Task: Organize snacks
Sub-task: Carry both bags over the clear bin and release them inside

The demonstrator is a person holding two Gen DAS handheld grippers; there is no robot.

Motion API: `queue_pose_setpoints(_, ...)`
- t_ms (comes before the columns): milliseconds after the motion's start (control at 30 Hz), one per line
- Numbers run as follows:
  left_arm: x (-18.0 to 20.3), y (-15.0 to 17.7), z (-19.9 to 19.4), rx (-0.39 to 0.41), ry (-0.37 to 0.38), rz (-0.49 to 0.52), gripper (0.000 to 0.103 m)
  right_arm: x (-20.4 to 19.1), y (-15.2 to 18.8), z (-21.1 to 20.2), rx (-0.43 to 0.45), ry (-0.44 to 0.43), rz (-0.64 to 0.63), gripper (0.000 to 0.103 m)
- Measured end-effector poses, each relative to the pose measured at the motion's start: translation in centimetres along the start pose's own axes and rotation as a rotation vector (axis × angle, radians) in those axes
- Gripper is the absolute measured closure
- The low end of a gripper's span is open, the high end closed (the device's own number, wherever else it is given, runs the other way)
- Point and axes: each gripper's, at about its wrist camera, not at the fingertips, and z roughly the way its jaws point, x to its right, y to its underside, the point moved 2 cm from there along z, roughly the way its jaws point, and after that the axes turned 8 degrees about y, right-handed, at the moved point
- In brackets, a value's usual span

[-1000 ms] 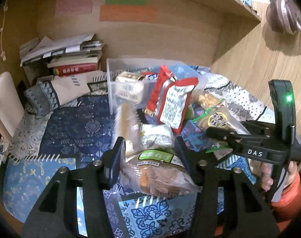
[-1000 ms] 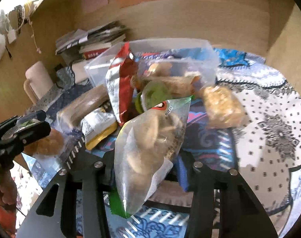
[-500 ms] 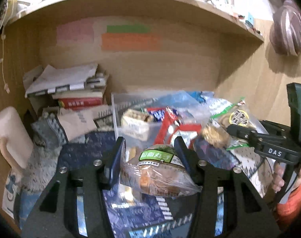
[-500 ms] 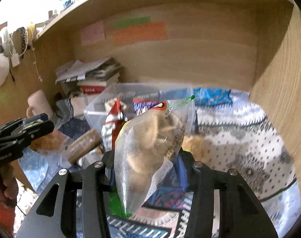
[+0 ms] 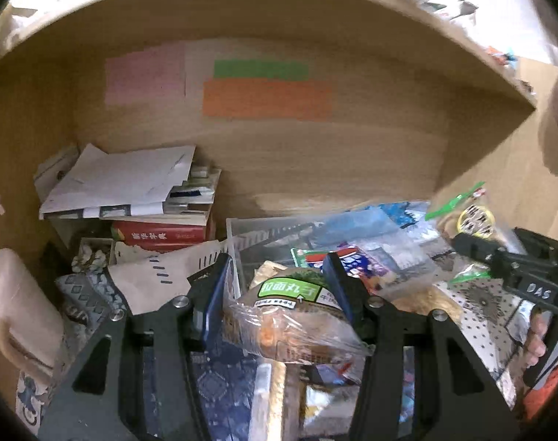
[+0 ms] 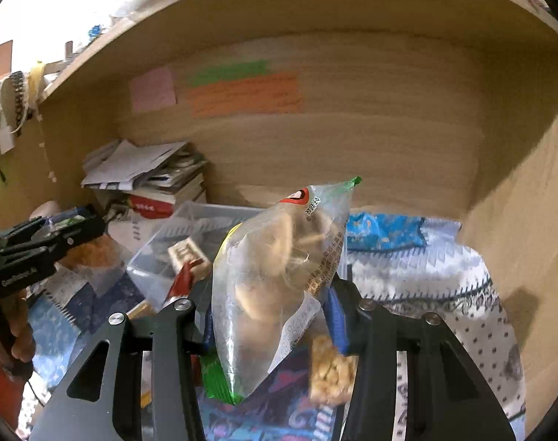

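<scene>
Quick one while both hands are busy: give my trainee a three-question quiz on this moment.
1. True or false: the left hand-held gripper is empty.
2. What does the right hand-held gripper hold? A) a red book B) a clear snack bag with a green end C) nothing
3. Fill in: the clear plastic bin stands to the ___ of the book stack in the left wrist view.

Key: 1 false, it grips a green-labelled snack pack; 2 B; 3 right.
</scene>
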Motion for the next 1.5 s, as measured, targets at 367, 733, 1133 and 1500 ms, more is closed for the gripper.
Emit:
queue_pose_setpoints(367,-1.8,0.1,6.2,-0.082,-0.010,-0.054,0.053,0.7,-1.2,4.4,-0.032,0.000,-0.033,0.060)
queue_pose_setpoints(733,-1.9,-0.1,9.8,-0.137,-0.004,-0.055,0.053,0.3,-1.5,6.7,-0.060,-0.007,-0.059,0.060)
queue_pose_setpoints(1133,-0.8,0.7,11.7,-0.209,-0.014,0.013,0.048,-0.8,-1.0,9.2,-0.117,-0.024,-0.098,0.058)
queue_pose_setpoints(1500,-0.6,-0.7,7.8,-0.131,0.012,0.008,0.031,-0.4,-1.3,7.4,-0.092,0.021,-0.099,0.021)
